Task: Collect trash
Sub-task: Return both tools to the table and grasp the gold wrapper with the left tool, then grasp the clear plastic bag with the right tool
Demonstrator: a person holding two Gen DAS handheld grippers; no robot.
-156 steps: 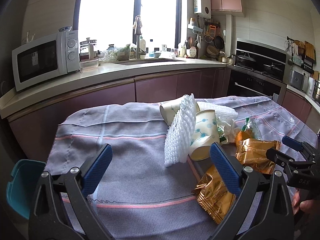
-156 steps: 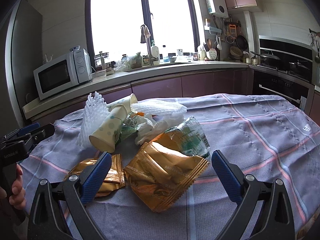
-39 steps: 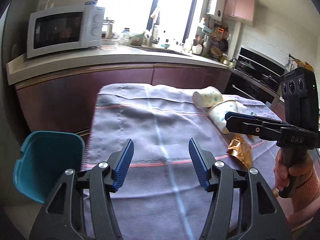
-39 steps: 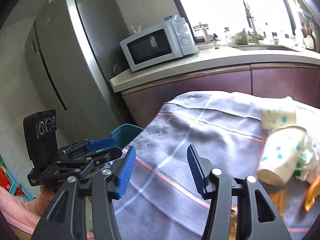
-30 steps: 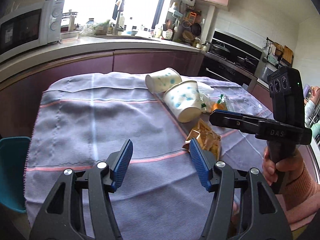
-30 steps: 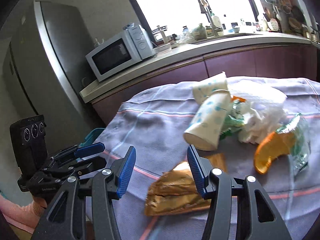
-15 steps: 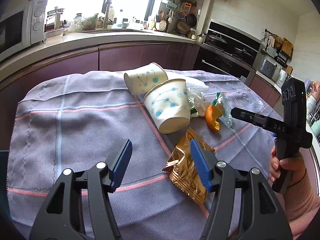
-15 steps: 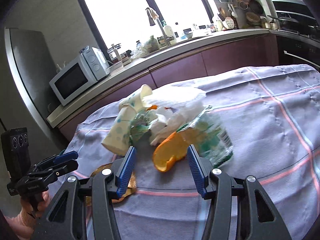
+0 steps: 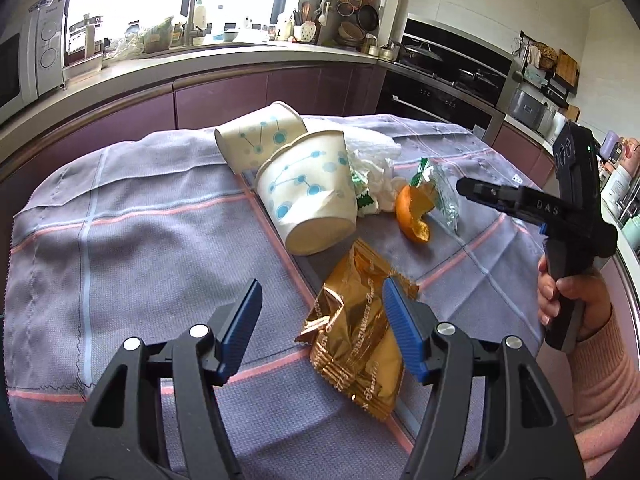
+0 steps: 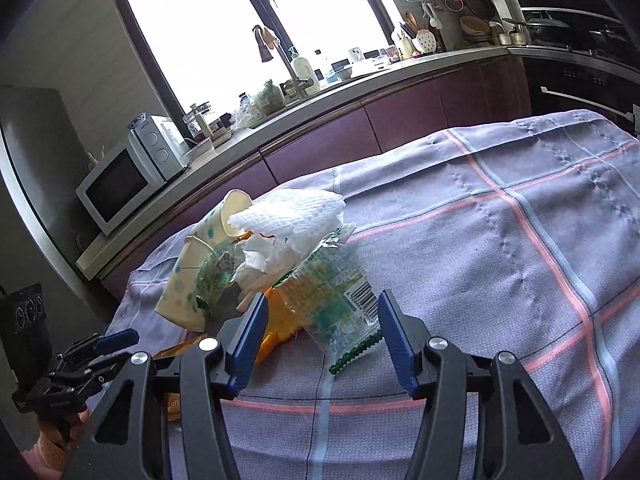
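Both claws apart, empty: left claw over gold wrapper just below the cup; right claw has just been opening, astride clear wrapper. Light, crinkly, slippery film (I'd pinch a flat edge).

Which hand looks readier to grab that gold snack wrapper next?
Left. The left gripper is open with the gold wrapper lying right between its fingers. The right gripper is open over the clear green wrapper and orange peel instead.
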